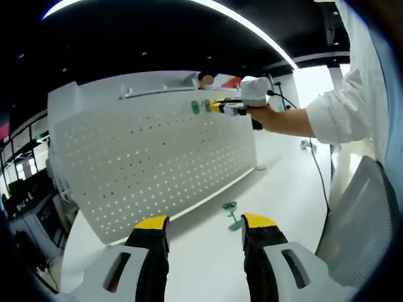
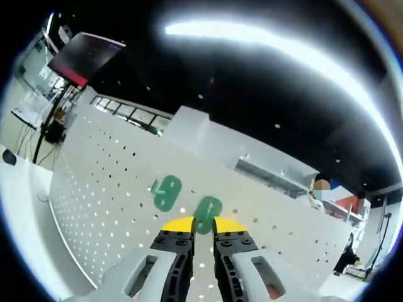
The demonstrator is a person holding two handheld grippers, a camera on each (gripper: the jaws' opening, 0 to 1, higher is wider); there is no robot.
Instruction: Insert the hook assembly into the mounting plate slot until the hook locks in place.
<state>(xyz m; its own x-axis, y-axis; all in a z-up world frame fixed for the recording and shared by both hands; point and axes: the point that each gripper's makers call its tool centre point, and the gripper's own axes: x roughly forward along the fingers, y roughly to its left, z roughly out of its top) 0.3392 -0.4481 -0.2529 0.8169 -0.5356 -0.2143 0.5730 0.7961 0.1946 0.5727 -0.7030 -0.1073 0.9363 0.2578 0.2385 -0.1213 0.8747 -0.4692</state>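
A white perforated mounting plate (image 1: 157, 157) stands upright on a white table (image 1: 208, 264). In the left gripper view my left gripper (image 1: 204, 223) is open over the table with nothing between its jaws, and a loose green hook (image 1: 232, 214) lies just ahead of it. A hand holds my right gripper (image 1: 216, 107) up at the plate's upper right, beside two green hooks (image 1: 196, 107). In the right gripper view my right gripper (image 2: 203, 225) is nearly closed on one green hook (image 2: 207, 214) against the plate (image 2: 113, 189). A second green hook (image 2: 166, 192) hangs on the plate to its left.
A grey mesh chair (image 1: 360, 226) stands at the right, by the person's white sleeve (image 1: 343, 110). A black cable (image 1: 320, 173) drops from the right gripper across the table. A monitor (image 2: 85, 55) on a stand rises beyond the plate's left end.
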